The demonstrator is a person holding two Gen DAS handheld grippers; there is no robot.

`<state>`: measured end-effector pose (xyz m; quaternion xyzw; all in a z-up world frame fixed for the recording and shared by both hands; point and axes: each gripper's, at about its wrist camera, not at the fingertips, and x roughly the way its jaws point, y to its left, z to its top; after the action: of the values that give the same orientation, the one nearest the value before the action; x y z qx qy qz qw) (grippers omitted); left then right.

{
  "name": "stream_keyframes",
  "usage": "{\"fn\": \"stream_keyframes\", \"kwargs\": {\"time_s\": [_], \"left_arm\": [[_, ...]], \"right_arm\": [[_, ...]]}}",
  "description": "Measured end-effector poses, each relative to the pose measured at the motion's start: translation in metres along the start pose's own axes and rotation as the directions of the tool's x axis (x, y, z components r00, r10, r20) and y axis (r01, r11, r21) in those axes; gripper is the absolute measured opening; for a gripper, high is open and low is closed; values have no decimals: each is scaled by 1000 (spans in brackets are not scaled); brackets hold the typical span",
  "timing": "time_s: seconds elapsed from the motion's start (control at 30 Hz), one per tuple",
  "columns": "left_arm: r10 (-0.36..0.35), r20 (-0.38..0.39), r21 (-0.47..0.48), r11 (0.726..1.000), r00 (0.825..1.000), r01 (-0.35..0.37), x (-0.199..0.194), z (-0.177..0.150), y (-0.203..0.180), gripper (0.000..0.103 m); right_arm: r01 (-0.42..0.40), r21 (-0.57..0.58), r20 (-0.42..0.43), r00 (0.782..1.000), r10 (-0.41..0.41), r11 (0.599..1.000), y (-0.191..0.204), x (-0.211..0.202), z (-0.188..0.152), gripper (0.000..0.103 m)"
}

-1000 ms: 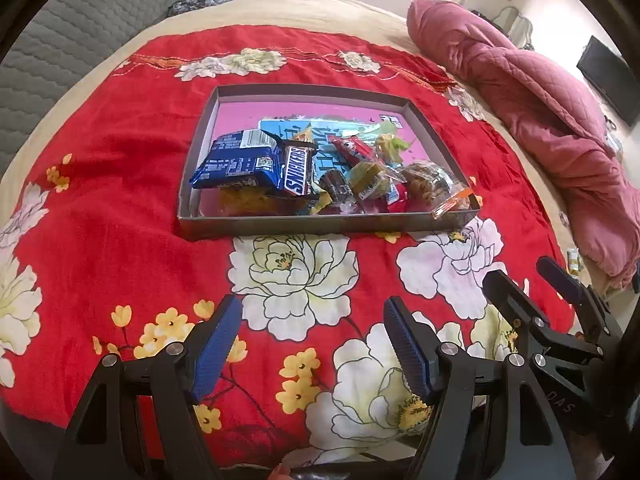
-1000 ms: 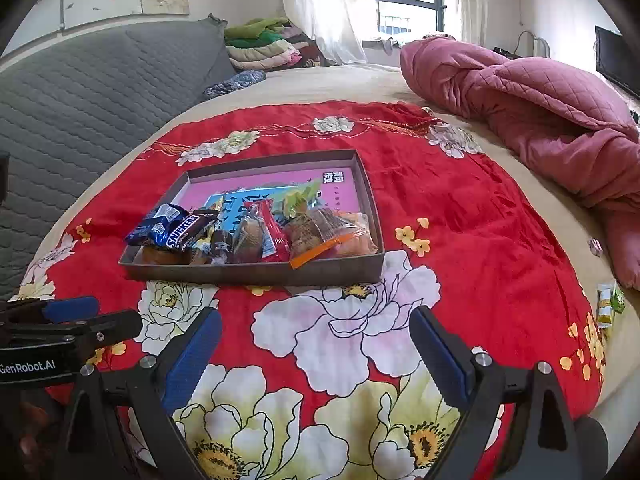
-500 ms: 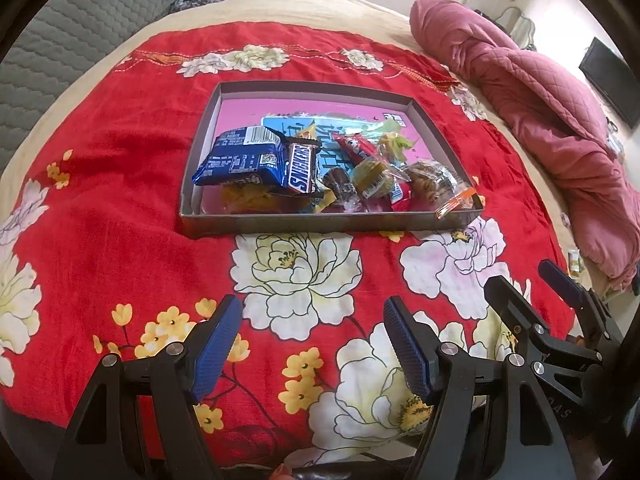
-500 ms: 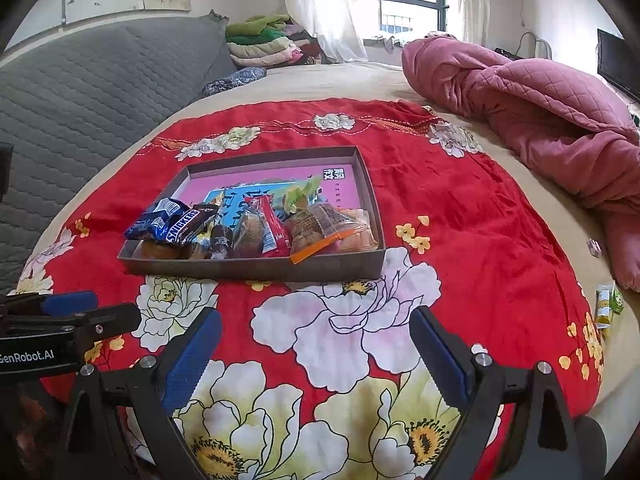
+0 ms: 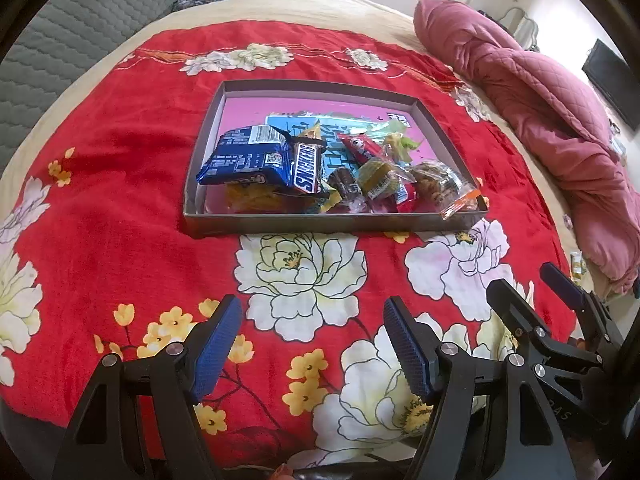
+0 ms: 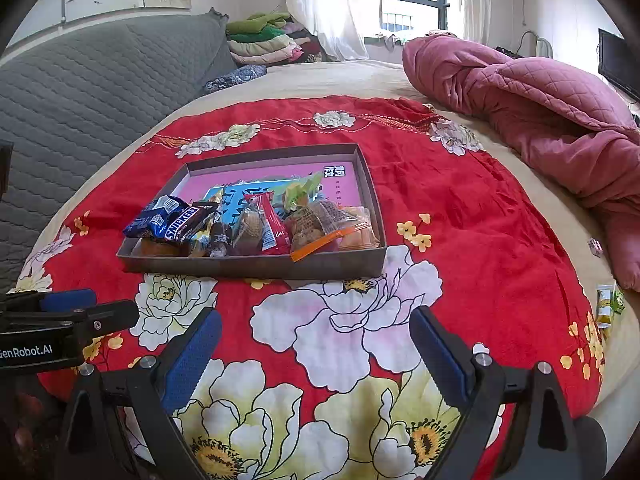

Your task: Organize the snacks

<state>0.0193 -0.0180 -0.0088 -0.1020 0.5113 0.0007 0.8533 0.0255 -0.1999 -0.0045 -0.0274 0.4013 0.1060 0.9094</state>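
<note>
A shallow grey tray (image 5: pixel 320 226) with a pink floor lies on the red flowered cloth (image 5: pixel 100 240). Snacks are piled along its near side: a blue packet (image 5: pixel 244 158), a Snickers bar (image 5: pixel 306 168), a red packet (image 5: pixel 360 146) and a clear bag of cookies (image 5: pixel 436 184). My left gripper (image 5: pixel 312 312) hovers open over the cloth, short of the tray, with nothing between its blue pads. In the right wrist view the tray (image 6: pixel 256 268) and the Snickers bar (image 6: pixel 182 222) sit ahead. My right gripper (image 6: pixel 316 320) is also open and empty, to the right of the left one.
A rumpled pink quilt (image 6: pixel 540 112) fills the right side of the bed. A green and yellow snack packet (image 6: pixel 606 306) lies loose at the bed's right edge. A grey padded headboard (image 6: pixel 80 92) and folded clothes (image 6: pixel 264 40) stand at the back.
</note>
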Motion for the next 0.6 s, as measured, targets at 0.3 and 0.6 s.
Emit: {"fn": "stream_keyframes", "kwargs": {"time_s": [0.3, 0.6], "left_arm": [[7, -3, -5, 1000, 1000, -7, 1, 0, 1, 75], [11, -4, -9, 1000, 1000, -11, 2, 0, 3, 75]], "right_arm": [[0, 0, -2, 1000, 0, 1000, 0, 1, 0, 95], [1, 0, -2, 1000, -1, 1000, 0, 1, -1, 95]]}}
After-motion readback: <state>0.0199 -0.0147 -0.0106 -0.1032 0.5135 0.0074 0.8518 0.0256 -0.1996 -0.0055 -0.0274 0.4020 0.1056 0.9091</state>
